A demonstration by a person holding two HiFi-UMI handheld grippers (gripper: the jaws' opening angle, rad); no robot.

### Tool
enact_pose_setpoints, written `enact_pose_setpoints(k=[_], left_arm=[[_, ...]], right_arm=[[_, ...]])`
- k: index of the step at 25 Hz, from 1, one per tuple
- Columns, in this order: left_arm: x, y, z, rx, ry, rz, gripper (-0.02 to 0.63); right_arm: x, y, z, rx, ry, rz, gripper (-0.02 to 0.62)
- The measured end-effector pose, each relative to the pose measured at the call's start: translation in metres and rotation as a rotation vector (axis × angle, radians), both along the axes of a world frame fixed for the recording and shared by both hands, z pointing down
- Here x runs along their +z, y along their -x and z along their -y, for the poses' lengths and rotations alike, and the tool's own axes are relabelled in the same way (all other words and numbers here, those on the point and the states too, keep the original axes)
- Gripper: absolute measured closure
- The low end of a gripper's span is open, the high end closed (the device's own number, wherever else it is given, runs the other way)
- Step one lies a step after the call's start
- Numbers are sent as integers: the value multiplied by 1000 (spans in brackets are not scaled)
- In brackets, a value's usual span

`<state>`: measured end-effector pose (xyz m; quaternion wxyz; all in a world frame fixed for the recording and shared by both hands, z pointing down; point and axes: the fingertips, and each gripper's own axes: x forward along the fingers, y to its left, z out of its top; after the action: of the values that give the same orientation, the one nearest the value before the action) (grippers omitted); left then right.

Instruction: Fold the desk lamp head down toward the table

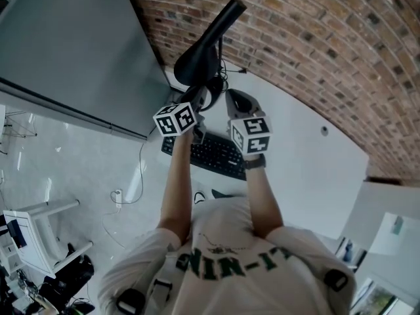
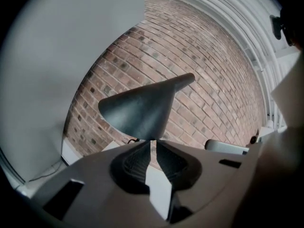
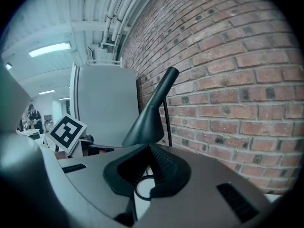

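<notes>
The black cone-shaped lamp head (image 1: 197, 61) tilts up to the right above the white table (image 1: 308, 169), its neck (image 1: 231, 10) pointing at the brick wall. My left gripper (image 1: 197, 102) reaches the shade's lower rim. In the left gripper view the lamp head (image 2: 142, 110) sits right on the jaw tips of my left gripper (image 2: 152, 142), which pinch that rim with only a thin slit behind them. My right gripper (image 1: 237, 102) hangs just right of the shade, apart from it. The right gripper view shows the lamp head (image 3: 147, 122) ahead, the thin stem (image 3: 169, 122) beside it, and my right gripper (image 3: 151, 148) with tips together and nothing held.
A black keyboard (image 1: 213, 155) lies on the table under both forearms. A brick wall (image 1: 315, 44) stands close behind the lamp. A large grey panel (image 1: 72, 51) stands to the left. Cables (image 1: 226, 67) trail near the lamp's foot. The left gripper's marker cube (image 3: 67, 133) shows in the right gripper view.
</notes>
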<state>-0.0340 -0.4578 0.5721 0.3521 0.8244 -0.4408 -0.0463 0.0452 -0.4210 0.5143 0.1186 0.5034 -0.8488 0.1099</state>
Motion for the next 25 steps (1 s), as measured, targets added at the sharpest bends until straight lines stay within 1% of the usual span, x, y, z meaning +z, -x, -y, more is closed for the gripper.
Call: enact_pose_setpoints(k=[4, 8, 10, 12, 16, 18, 20, 25], left_arm=[[-12, 18, -16, -24, -19, 20, 571], [-34, 44, -31, -62, -66, 56, 571], [-48, 55, -38, -78, -95, 88, 571], [-63, 67, -44, -100, -131, 148, 572], [-85, 87, -58, -162, -203, 326, 577], [-96, 91, -65, -185, -240, 380, 584], [-105, 94, -73, -199, -271, 402, 589], [-119, 100, -95, -229, -315, 412, 603]], right_arm=[[-8, 2, 0, 4, -18, 15, 592], [-16, 9, -3, 1, -35, 32, 592], [-21, 12, -4, 0, -45, 38, 592], [-28, 17, -6, -2, -60, 49, 591], [-39, 30, -14, -19, -85, 73, 592], [-45, 36, -19, -27, -100, 77, 592], [-50, 40, -24, -30, -114, 73, 592], [-58, 45, -38, -31, -145, 45, 592]])
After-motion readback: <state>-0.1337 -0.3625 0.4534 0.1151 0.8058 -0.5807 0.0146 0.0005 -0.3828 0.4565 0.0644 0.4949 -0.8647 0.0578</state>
